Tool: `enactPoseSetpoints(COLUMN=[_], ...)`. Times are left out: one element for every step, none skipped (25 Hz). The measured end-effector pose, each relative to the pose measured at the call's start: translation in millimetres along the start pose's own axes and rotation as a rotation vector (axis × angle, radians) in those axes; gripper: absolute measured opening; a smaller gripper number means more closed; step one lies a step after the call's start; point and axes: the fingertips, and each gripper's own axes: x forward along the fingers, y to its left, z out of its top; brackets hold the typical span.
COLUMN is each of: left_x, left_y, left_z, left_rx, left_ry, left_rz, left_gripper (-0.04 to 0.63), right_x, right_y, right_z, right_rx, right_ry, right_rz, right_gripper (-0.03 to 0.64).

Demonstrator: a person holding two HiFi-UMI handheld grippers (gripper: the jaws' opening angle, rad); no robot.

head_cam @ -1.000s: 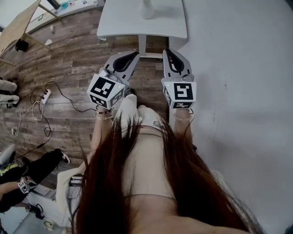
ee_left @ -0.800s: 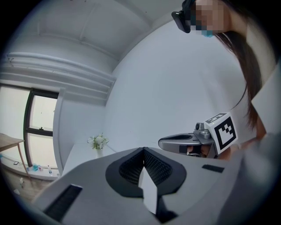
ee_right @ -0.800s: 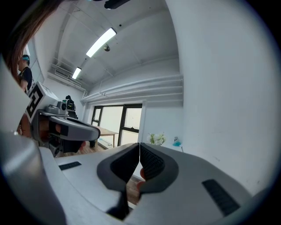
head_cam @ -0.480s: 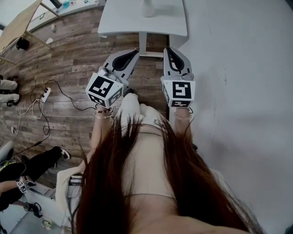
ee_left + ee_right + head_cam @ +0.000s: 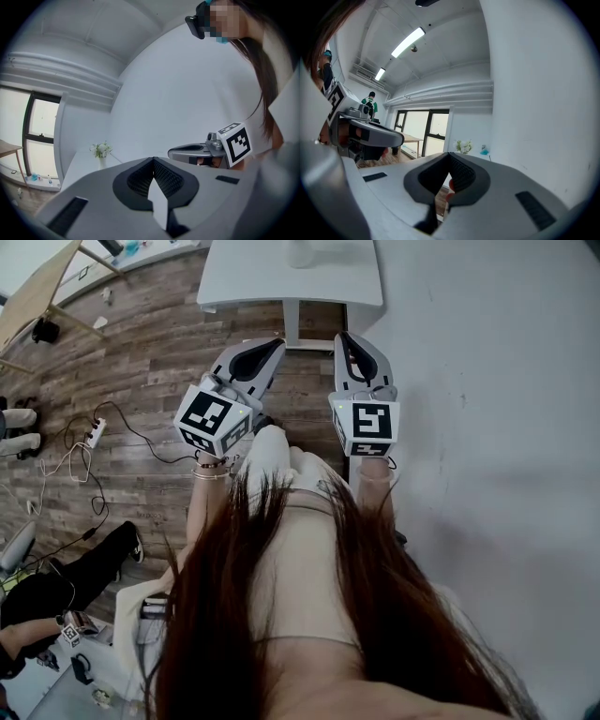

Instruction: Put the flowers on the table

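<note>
A small bunch of white flowers (image 5: 101,149) stands in a white vase on the white table (image 5: 79,164); the right gripper view shows the flowers (image 5: 463,146) far ahead too. In the head view only the vase's foot (image 5: 302,249) shows at the top edge, on the table (image 5: 253,282). I hold both grippers level, side by side, short of the table's near edge. My left gripper (image 5: 274,347) (image 5: 153,160) is shut and holds nothing. The same goes for my right gripper (image 5: 344,339) (image 5: 449,155), whose pads meet.
A white wall (image 5: 487,427) runs close along my right. Wood floor lies to the left, with a power strip and cables (image 5: 92,435). A wooden table (image 5: 37,292) stands far left. A person crouches at lower left (image 5: 56,592); another stands in green (image 5: 371,104).
Both grippers have stayed where they were, still shut. The table has slipped slightly toward the top edge of the head view. The crouching person at lower left has shifted.
</note>
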Motion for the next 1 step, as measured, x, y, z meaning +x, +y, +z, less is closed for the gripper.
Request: enactPoseSetpoints(left_x=[0.6], left_y=[-1.3], left_z=[-0.3], left_rx=[0.004], left_ry=[0.004], left_rz=[0.001], left_gripper=[0.003], right_x=[-1.3], right_y=[-1.6], right_z=[-0.3], right_rx=[0.0], right_ry=[0.002], right_rz=[-0.004], right_gripper=[0.025])
